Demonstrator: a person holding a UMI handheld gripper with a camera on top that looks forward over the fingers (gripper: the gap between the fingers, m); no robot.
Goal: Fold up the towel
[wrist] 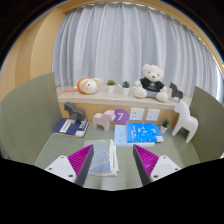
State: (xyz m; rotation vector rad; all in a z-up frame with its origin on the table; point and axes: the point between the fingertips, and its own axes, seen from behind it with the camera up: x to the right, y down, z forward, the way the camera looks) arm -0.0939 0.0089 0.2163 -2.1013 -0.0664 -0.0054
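A folded white towel [104, 158] lies on the grey-green table [60, 146], between my two fingers and reaching a little ahead of them. It rests on the table on its own. My gripper [112, 164] is open, its magenta pads [80, 159] to either side of the towel. The left pad is close to the towel's left edge, and a gap of bare table shows between the towel and the right pad.
Beyond the towel lie a light blue booklet [136, 134], a dark book [70, 126] and a purple card [121, 116]. Small animal figures [103, 119] and a white horse figure [184, 122] stand there. A shelf [125, 98] holds a teddy bear [151, 80] before curtains.
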